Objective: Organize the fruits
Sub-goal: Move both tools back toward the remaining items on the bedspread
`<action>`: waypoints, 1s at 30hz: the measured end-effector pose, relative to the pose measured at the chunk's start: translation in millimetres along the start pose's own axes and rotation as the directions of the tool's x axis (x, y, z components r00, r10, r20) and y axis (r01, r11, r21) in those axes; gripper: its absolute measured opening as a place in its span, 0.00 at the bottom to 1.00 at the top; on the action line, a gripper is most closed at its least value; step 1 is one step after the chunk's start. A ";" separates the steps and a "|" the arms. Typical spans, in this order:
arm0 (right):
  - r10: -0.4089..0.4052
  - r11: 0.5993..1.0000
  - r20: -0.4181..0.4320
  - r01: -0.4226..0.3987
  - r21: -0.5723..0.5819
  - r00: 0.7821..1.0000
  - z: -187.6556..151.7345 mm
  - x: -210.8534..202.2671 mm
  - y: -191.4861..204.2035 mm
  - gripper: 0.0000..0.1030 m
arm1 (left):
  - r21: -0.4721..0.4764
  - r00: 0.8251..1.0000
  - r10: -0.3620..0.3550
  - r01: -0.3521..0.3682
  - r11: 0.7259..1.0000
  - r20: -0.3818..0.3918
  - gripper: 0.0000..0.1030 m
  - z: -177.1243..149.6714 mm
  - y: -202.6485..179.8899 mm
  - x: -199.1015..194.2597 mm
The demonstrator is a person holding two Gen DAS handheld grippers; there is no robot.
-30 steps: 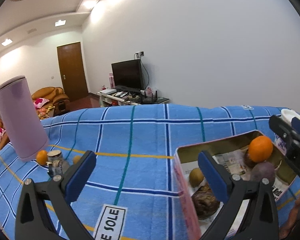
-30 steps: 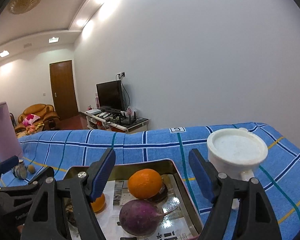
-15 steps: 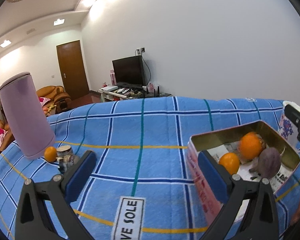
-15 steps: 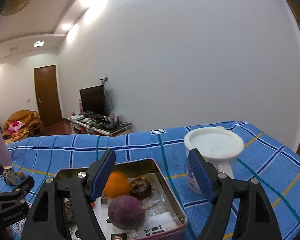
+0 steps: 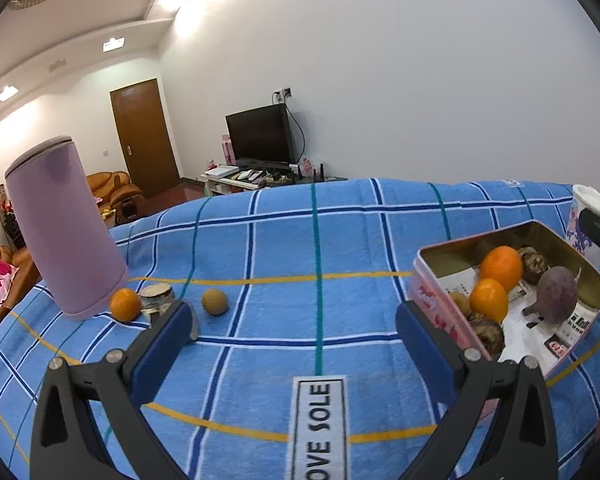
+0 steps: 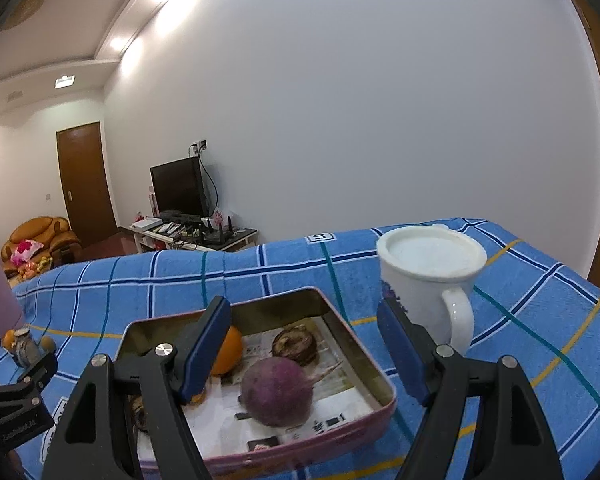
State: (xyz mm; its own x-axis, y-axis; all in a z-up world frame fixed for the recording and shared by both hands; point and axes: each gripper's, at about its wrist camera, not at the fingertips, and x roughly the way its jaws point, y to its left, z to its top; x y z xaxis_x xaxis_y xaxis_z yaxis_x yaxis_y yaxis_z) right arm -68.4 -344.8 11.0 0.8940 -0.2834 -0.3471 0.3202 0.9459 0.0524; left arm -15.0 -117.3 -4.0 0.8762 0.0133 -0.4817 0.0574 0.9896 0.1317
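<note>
A pink-sided metal tin point(image 5: 432, 300) point(image 6: 332, 440) lined with newspaper holds two oranges point(image 5: 500, 266), a purple beet point(image 6: 276, 390) point(image 5: 556, 294) and brown fruits point(image 6: 294, 345). Loose on the blue checked cloth lie a small orange point(image 5: 125, 304) and a brown round fruit point(image 5: 215, 301). My left gripper point(image 5: 292, 340) is open over bare cloth, between the loose fruit and the tin, nothing between its fingers. Over the tin hovers my right gripper point(image 6: 304, 352), open, with the beet in front of it and untouched.
A tall lilac bottle point(image 5: 64, 224) stands at the left beside a small jar point(image 5: 158, 296). A white mug point(image 6: 432, 280) with a lid stands right of the tin. The cloth's label point(image 5: 318, 428) lies near me. The table's far edge drops toward a TV stand.
Both views have swung leftward. The tin has slid to the right in the left wrist view, and the loose orange and brown fruit are now in front. The right view now shows the mug's handle.
</note>
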 end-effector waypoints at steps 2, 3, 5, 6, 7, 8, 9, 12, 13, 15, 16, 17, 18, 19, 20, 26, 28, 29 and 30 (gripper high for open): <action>-0.007 1.000 -0.002 0.007 -0.015 1.000 -0.7 -1.8 7.1 0.74 | 0.009 1.000 0.005 -0.005 1.000 0.006 1.00 -1.1 4.9 -0.7; -0.008 1.000 -0.003 0.008 -0.019 1.000 -1.7 -3.2 11.1 0.74 | 0.011 1.000 0.007 -0.007 1.000 0.007 1.00 -1.4 7.1 -0.8; -0.004 1.000 -0.010 0.004 -0.022 1.000 -4.0 -4.9 18.8 0.74 | 0.005 1.000 0.010 -0.010 1.000 0.008 1.00 -1.7 13.8 -0.2; -0.001 1.000 -0.015 0.001 -0.023 1.000 -3.8 -5.0 22.0 0.74 | 0.002 1.000 0.013 -0.013 1.000 0.007 1.00 -1.9 16.9 0.1; 0.002 1.000 -0.020 -0.002 -0.023 1.000 -4.8 -5.6 25.8 0.74 | 0.001 1.000 0.017 -0.017 1.000 0.007 1.00 -2.0 19.9 0.6; 0.007 1.000 -0.025 -0.007 -0.024 1.000 -5.3 -5.2 29.7 0.74 | 0.002 1.000 0.021 -0.021 1.000 0.006 1.00 -2.3 23.6 1.0; 0.012 1.000 -0.030 -0.012 -0.026 0.999 -6.2 -5.5 34.8 0.74 | 0.003 1.000 0.024 -0.024 1.000 0.006 1.00 -2.6 26.3 1.3; 0.023 0.999 -0.036 -0.025 -0.030 0.999 -8.2 -6.3 46.8 0.74 | 0.006 0.999 0.036 -0.036 0.999 0.009 1.00 -3.3 35.6 1.4; 0.030 0.999 -0.040 -0.031 -0.033 0.999 -9.0 -6.5 52.2 0.74 | 0.006 0.999 0.038 -0.038 0.999 0.009 1.00 -3.5 38.4 1.8; 0.043 0.998 -0.049 -0.044 -0.037 0.998 -10.1 -6.5 62.3 0.74 | 0.000 0.999 0.041 -0.041 0.999 0.004 1.00 -3.9 46.2 2.9; 0.050 0.998 -0.056 -0.052 -0.038 0.997 -10.6 -5.3 67.1 0.74 | -0.003 0.999 0.041 -0.041 0.999 0.002 1.00 -4.1 49.3 3.6; 0.058 0.997 -0.062 -0.060 -0.038 0.996 -11.4 -4.8 72.6 0.74 | -0.008 0.999 0.042 -0.042 0.999 -0.001 1.00 -4.5 54.0 4.6; 0.064 0.997 -0.066 -0.067 -0.037 0.996 -12.1 -4.7 78.8 0.74 | -0.012 0.999 0.043 -0.043 0.999 -0.004 1.00 -4.6 57.7 5.7; 0.069 0.997 -0.071 -0.072 -0.039 0.995 -12.9 -4.8 85.5 0.74 | -0.016 0.999 0.046 -0.046 0.999 -0.007 1.00 -4.6 61.6 6.9; 0.076 0.996 -0.073 -0.079 -0.041 0.994 -14.0 -6.1 92.7 0.74 | -0.023 0.999 0.049 -0.049 0.999 -0.012 1.00 -4.8 66.6 8.5; 0.114 0.992 -0.095 -0.119 -0.050 0.989 -16.9 -1.6 128.3 0.74 | -0.057 0.997 0.063 -0.065 0.996 -0.039 1.00 -4.9 91.1 20.2; 0.129 0.990 -0.101 -0.135 -0.049 0.986 -17.7 0.2 140.7 0.75 | -0.061 0.997 0.070 -0.072 0.996 -0.042 1.00 -5.1 98.7 23.4; 0.138 0.988 -0.106 -0.143 -0.049 0.985 -18.2 1.7 148.4 0.75 | -0.063 0.996 0.076 -0.079 0.995 -0.046 1.00 -4.7 103.3 25.9; 0.144 0.987 -0.110 -0.150 -0.049 0.983 -17.7 3.3 153.9 0.75 | -0.065 0.996 0.080 -0.083 0.994 -0.050 1.00 -4.9 106.7 27.7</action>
State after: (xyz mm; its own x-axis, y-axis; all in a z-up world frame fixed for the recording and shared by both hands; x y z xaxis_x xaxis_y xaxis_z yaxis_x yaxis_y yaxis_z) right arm -21.6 -197.4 1.4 0.8909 -0.1253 -0.4365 0.1666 0.9844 0.0575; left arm 13.1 -10.6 -7.5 0.8528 0.0996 -0.5127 -0.0468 0.9923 0.1151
